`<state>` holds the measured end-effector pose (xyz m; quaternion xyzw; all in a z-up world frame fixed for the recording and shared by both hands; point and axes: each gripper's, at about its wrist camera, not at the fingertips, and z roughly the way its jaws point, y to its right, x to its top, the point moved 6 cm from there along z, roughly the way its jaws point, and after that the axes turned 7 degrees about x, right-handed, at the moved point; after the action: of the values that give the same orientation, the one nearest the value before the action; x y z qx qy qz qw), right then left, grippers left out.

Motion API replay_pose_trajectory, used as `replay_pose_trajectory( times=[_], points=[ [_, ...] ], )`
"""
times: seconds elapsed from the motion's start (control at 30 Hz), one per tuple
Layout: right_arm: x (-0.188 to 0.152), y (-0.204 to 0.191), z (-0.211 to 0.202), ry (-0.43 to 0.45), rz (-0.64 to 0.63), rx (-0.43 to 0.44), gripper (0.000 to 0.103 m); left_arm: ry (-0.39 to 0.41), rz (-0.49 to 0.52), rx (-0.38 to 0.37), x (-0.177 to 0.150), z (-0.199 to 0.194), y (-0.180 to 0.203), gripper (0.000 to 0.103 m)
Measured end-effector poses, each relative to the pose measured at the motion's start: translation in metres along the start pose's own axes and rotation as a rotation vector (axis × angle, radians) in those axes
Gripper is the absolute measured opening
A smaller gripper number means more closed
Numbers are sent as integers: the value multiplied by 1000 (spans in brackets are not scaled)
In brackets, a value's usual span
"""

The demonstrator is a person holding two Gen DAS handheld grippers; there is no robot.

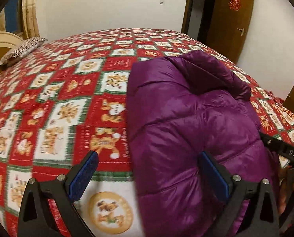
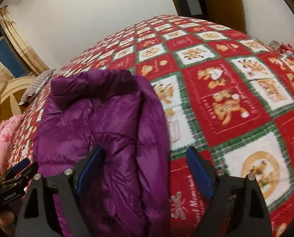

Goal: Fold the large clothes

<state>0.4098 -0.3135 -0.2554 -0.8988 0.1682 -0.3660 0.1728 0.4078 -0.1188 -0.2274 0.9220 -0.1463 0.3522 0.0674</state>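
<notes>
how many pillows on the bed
1: a striped pillow at the far left corner of the bed, by the headboard. The purple jacket may hide others.

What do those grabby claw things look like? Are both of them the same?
Yes, they match. The left gripper and the right gripper each have two black, angular fingers with triangular cut-outs, silver round bolts and flat blue textured pads on the inner sides. White lettering is printed on the black body of each one, seen from the other's camera. No sleeves or cables show.
</notes>
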Motion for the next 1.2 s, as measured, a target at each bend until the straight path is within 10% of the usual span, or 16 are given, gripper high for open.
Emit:
replay_pose_trajectory(
  times=[0.17,0.27,0.33,0.47,1.2],
  points=[
    [-3,-10,12,-33,-28,61,80,17,28,-60,6,6,17,102],
    [-5,-11,16,-37,-19,103,76,30,55,-110,7,3,32,76],
    [-7,-18,14,-44,8,215,42,68,120,-53,7,-5,42,59],
    [-9,-28,4,-12,-6,208,26,125,169,-1,13,-32,42,31],
    [-5,-235,25,-60,-308,471,21,222,-24,280,-3,-153,-137,21]
  ],
)
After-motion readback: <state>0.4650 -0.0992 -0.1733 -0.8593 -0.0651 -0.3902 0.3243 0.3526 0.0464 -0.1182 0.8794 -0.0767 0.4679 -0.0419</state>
